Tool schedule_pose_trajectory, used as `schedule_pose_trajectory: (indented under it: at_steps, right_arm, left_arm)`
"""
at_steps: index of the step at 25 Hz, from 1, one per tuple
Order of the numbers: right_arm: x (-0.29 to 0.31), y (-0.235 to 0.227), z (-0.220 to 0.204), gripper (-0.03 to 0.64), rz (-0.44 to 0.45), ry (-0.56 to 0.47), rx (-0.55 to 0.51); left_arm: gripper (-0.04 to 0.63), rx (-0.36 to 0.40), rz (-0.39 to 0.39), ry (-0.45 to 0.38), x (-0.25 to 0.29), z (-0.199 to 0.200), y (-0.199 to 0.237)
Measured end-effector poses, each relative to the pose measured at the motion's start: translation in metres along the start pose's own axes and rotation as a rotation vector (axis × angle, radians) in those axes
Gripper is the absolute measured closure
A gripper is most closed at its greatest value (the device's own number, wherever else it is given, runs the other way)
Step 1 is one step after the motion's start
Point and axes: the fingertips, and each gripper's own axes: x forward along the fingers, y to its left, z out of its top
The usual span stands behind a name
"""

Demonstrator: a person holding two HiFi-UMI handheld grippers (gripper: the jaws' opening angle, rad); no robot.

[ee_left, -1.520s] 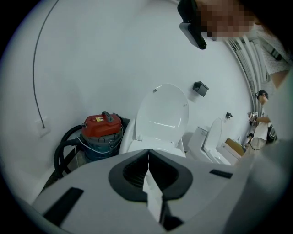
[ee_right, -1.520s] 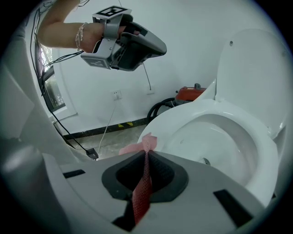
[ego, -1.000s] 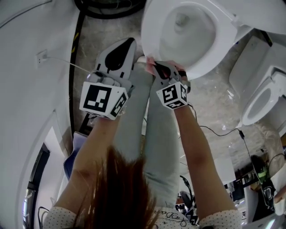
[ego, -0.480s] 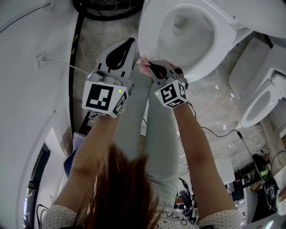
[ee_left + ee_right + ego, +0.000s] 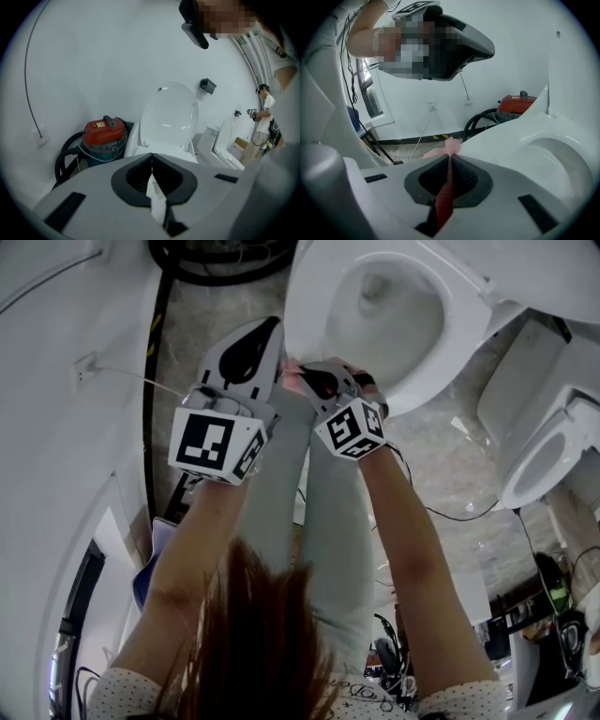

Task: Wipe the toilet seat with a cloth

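Observation:
A white toilet with its seat point(image 5: 311, 298) down lies at the top of the head view. My right gripper point(image 5: 307, 376) is shut on a pink cloth point(image 5: 292, 367), holding it against the seat's front left rim. In the right gripper view the cloth point(image 5: 449, 146) pokes out past the shut jaws and touches the seat's edge point(image 5: 511, 136). My left gripper point(image 5: 273, 328) hovers just left of it over the floor, jaws shut. In the left gripper view point(image 5: 151, 157) a thin white sliver shows behind the pads; I cannot tell what it is. The raised lid point(image 5: 168, 112) stands beyond.
A red vacuum point(image 5: 104, 131) with a black hose point(image 5: 225, 254) stands left of the toilet by the white wall. A second toilet point(image 5: 548, 451) is at the right. A cable point(image 5: 441, 512) trails on the floor. A person point(image 5: 265, 112) stands far right.
My right gripper has slid the pink cloth a little leftward along the seat's front rim. The left gripper has barely moved.

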Motion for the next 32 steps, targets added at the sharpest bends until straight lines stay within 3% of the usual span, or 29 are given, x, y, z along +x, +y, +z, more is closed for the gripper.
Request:
schedule_pose_trajectory:
  at_steps: [5,14,32]
  right_arm:
    - [0.007,-0.019,0.012,0.588,0.006,-0.026,0.02]
    - [0.015,-0.032,0.024,0.588,0.061,0.006,-0.057]
    - [0.021,-0.071,0.038,0.588,0.052,0.005,-0.095]
  left_arm:
    - [0.592,-0.004,-0.004,0.004,0.003,0.0,-0.001]
    - [0.592,-0.015,0.019,-0.009,0.011,0.011,0.008]
    - [0.592,-0.03,0.053,-0.033,0.014,0.02,0.012]
